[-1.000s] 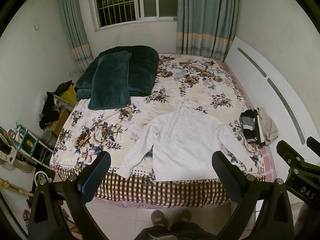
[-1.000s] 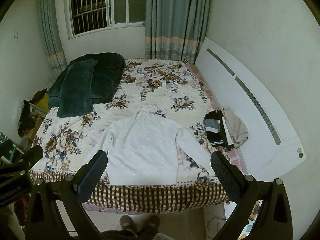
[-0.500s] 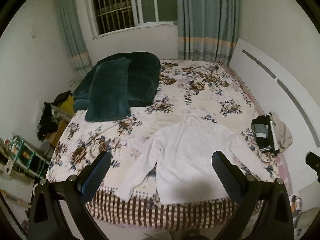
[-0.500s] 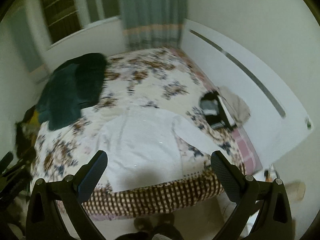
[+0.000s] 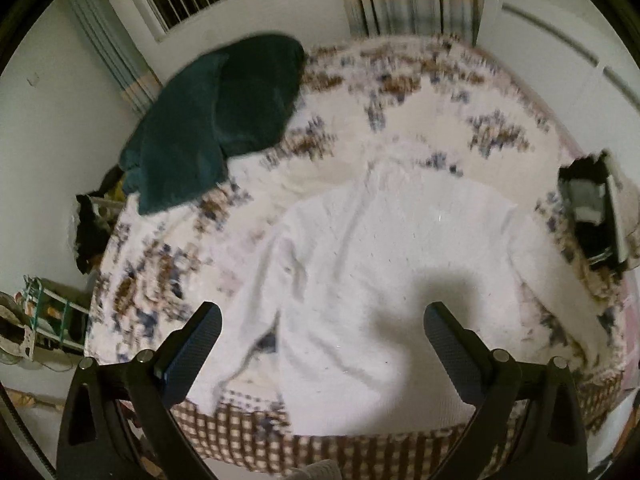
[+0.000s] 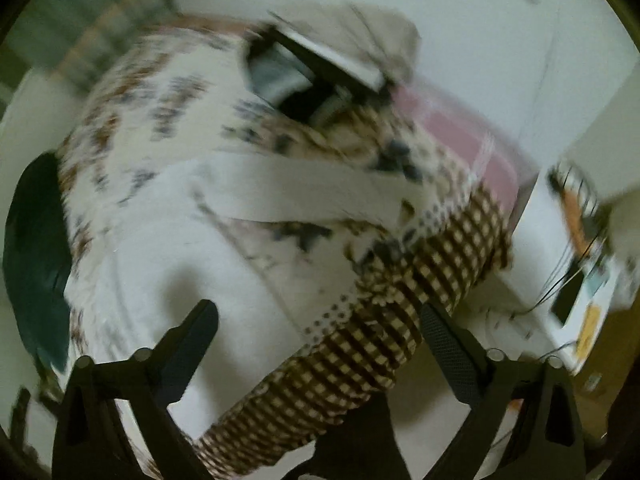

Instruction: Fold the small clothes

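Note:
A white long-sleeved top (image 5: 372,264) lies flat on the floral bed near its foot edge, sleeves spread to both sides. My left gripper (image 5: 322,326) is open and empty, hovering above the top's lower left part. In the right wrist view, my right gripper (image 6: 318,324) is open and empty, above the bed's front right corner; the top's right sleeve (image 6: 304,188) runs across the sheet ahead of it. Both views are motion-blurred.
A pile of folded dark and beige clothes (image 5: 596,216) sits at the bed's right edge, also in the right wrist view (image 6: 320,72). A dark green blanket (image 5: 216,120) lies at the far left. A checked bed skirt (image 6: 400,304) hangs at the foot. Clutter stands on the floor at left (image 5: 44,320).
Both grippers have moved forward and down toward the bed. The right one has swung right toward the bed's corner and the sleeve. Both stayed open.

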Available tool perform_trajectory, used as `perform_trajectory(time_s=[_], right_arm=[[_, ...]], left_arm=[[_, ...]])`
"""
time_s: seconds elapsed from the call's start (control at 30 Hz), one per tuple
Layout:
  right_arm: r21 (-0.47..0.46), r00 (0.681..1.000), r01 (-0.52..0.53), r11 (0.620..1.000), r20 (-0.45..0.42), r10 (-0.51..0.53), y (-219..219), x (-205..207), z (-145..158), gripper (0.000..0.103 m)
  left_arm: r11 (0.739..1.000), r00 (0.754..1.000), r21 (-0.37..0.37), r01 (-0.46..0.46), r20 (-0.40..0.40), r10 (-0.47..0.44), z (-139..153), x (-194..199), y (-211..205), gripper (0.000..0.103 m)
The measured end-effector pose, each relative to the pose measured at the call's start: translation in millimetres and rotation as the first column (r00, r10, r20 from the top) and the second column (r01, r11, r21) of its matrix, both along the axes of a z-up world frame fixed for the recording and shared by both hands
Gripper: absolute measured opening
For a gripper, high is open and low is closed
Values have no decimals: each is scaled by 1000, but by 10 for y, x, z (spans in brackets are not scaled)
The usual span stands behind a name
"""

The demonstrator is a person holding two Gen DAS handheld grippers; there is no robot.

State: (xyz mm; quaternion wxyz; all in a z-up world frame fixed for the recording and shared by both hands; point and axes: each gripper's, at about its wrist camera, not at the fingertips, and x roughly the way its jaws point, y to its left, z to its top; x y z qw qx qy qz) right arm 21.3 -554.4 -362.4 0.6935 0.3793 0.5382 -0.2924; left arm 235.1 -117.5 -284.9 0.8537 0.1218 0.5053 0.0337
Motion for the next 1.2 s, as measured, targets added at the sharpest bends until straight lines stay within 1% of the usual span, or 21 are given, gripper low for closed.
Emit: perform_trajectory(time_s=[0.07,0.13,0.23,0.33,0.37,0.43,0.5,0.53,0.57,0.6,0.63,0.67,0.8,0.9,0.93,0.97,1.0,1.03,1.07,1.17,1.2], right_arm=[[55,996,79,995,-34,-77,-401,-82,-636,82],[103,984,171,980,-63,-165,-718,-184,-1169,79],[165,953,303,939,-81,-293,-1047,-299,-1863,79],[183,919,393,901,-53,-390,-1299,-308,-2371,79],[183,913,406,895,-29,-408,-1352,-285,-2461,79],[196,907,410,891,9,-420,-1445,-188,-2651,79],[226,914,385,895,43,-404,-1466,-66,-2784,77],[228,926,357,906,40,-375,-1460,16,-2843,64],[205,942,321,925,28,-333,-1448,89,-2874,42],[175,953,295,940,21,-303,-1442,141,-2862,30],[157,957,283,946,21,-290,-1444,151,-2830,11],[143,955,289,947,21,-294,-1471,137,-2798,10],[15,933,360,933,4,-360,-1757,-2,-2580,9],[83,941,339,937,-6,-340,-1904,38,-2664,12],[117,938,344,932,-11,-345,-1911,31,-2712,22],[130,936,352,927,-20,-353,-1900,79,-2660,36],[141,929,369,919,-20,-370,-1876,35,-2662,42],[153,916,399,904,-8,-402,-1834,-45,-2645,52],[166,901,428,889,0,-434,-1747,-88,-2564,57],[255,833,534,806,5,-554,-1514,-298,-2565,60],[324,798,563,760,22,-602,-1440,-390,-2614,60]], left_arm=[[1000,999,12,-13,-51,14,-376,100,-83,103],[999,994,22,-38,-98,40,-824,192,-173,103],[997,987,45,-57,-146,63,-1305,288,-262,103],[997,979,43,-69,-192,76,-1724,373,-337,103],[997,977,41,-67,-200,74,-1809,408,-374,103],[998,976,41,-47,-210,54,-2011,472,-441,103],[998,978,52,-26,-204,36,-2143,529,-530,103],[998,979,53,-18,-201,28,-2197,550,-560,103],[999,980,52,-15,-199,25,-2239,579,-567,103],[999,979,51,-14,-202,24,-2280,605,-585,103],[999,978,48,-13,-208,23,-2317,619,-589,103],[999,977,46,-13,-213,23,-2344,636,-602,103],[1000,977,27,-3,-214,9,-2353,676,-664,103],[1000,978,23,20,-207,-15,-2342,698,-711,103],[999,978,24,28,-207,-22,-2347,702,-724,103],[999,978,24,32,-209,-27,-2355,701,-727,103],[999,976,22,36,-214,-30,-2369,703,-729,103],[999,975,20,37,-218,-32,-2383,696,-729,103],[999,974,20,37,-225,-31,-2403,694,-718,103],[999,970,25,33,-243,-26,-2483,680,-671,103],[999,967,29,32,-252,-24,-2519,678,-654,103]])
